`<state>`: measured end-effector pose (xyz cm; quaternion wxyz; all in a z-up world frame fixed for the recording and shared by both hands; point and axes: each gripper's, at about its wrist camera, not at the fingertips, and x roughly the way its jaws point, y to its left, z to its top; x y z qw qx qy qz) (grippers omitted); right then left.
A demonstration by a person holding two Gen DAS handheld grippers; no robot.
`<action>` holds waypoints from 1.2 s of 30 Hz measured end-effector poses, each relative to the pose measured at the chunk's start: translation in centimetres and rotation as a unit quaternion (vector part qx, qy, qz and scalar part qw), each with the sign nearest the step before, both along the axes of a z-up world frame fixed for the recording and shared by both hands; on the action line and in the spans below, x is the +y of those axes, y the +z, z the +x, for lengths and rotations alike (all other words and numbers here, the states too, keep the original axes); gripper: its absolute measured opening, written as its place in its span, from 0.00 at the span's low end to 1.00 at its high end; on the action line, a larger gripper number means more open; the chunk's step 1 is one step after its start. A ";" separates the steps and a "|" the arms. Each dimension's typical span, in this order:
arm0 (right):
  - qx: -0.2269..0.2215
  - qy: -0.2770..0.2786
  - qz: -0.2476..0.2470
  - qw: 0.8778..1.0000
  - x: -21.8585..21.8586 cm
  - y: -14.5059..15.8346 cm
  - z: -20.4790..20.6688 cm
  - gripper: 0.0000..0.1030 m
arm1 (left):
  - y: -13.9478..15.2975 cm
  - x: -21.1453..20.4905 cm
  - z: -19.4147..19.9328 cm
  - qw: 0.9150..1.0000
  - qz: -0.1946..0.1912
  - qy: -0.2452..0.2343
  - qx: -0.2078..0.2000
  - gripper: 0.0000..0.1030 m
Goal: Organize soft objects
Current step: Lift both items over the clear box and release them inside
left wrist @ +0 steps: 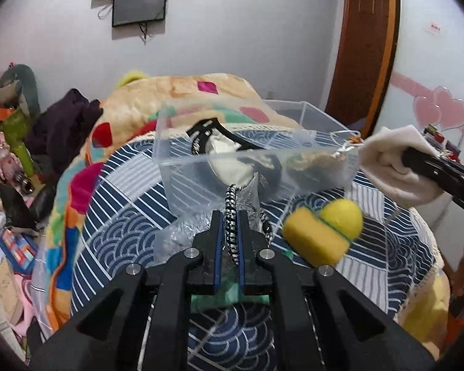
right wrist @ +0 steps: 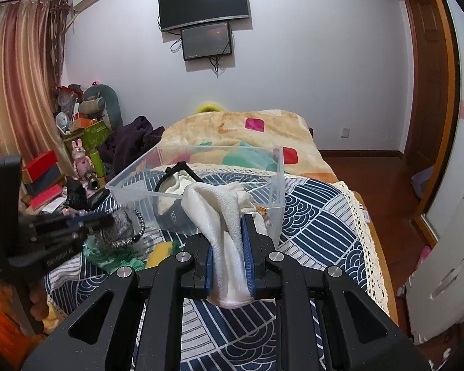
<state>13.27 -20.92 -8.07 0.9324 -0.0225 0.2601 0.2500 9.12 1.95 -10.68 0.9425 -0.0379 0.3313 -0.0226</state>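
A clear plastic box (left wrist: 201, 182) (right wrist: 123, 187) stands on the bed and holds a black-strapped white item (left wrist: 225, 154) (right wrist: 178, 182). My left gripper (left wrist: 231, 216) (right wrist: 108, 219) is shut on a black-and-white braided cord (left wrist: 232, 235) (right wrist: 130, 239) attached to a clear plastic bag (left wrist: 185, 232), just in front of the box. My right gripper (right wrist: 233, 222) (left wrist: 411, 157) is shut on a white cloth (right wrist: 225, 216) (left wrist: 393, 160) held at the box's right front corner. A yellow sponge (left wrist: 321, 235) (right wrist: 161, 252) lies on the bed beside the box.
A blue-and-white patterned cover (right wrist: 309, 216) lies over the bed, with an orange patchwork blanket (right wrist: 232, 130) behind the box. A green item (right wrist: 114, 258) lies near the sponge. Clutter, toys and boxes (right wrist: 77, 142) fill the left side. A wooden door (right wrist: 427, 92) is at right.
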 end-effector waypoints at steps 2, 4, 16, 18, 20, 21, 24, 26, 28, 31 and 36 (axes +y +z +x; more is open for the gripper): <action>0.002 0.000 0.000 1.000 0.0 0.0 0.1 0.14 | 0.0 0.0 -0.3 1.000 -0.015 -0.011 0.002 0.07; 0.002 0.001 -0.001 1.000 0.0 0.0 0.0 0.14 | 0.0 0.1 -0.5 0.999 -0.030 -0.019 0.007 0.07; 0.003 0.007 -0.005 1.000 0.4 0.0 -0.3 0.14 | 0.6 -0.1 -1.3 0.998 -0.050 -0.030 0.007 0.06; 0.002 0.006 -0.004 1.000 0.4 0.0 -0.3 0.14 | 1.2 0.0 -1.6 0.998 -0.049 -0.026 -0.003 0.05; 0.000 0.006 -0.003 1.000 0.4 0.1 -0.3 0.14 | 2.0 0.4 -1.7 0.998 -0.049 -0.022 -0.015 0.05; 0.000 0.005 -0.002 1.000 0.4 0.1 -0.2 0.14 | 2.4 0.5 -1.7 0.998 -0.049 -0.022 -0.019 0.05; -0.004 0.006 -0.001 1.000 0.5 0.4 -0.1 0.14 | 3.8 1.1 -1.4 0.998 -0.046 -0.016 -0.036 0.05; -0.011 0.006 -0.001 1.000 0.8 0.9 0.0 0.14 | 4.6 1.3 -1.1 0.998 -0.046 -0.014 -0.045 0.05; -0.022 0.009 0.002 1.000 1.1 1.7 0.3 0.14 | 5.4 1.5 -0.7 0.997 -0.047 -0.013 -0.055 0.05; -0.037 0.012 0.005 0.999 1.6 2.8 0.8 0.14 | 6.4 1.6 0.2 0.997 -0.038 -0.009 -0.066 0.05; -0.061 0.006 0.018 0.998 2.5 4.5 2.1 0.14 | 7.6 2.0 2.2 0.996 -0.036 0.003 -0.082 0.05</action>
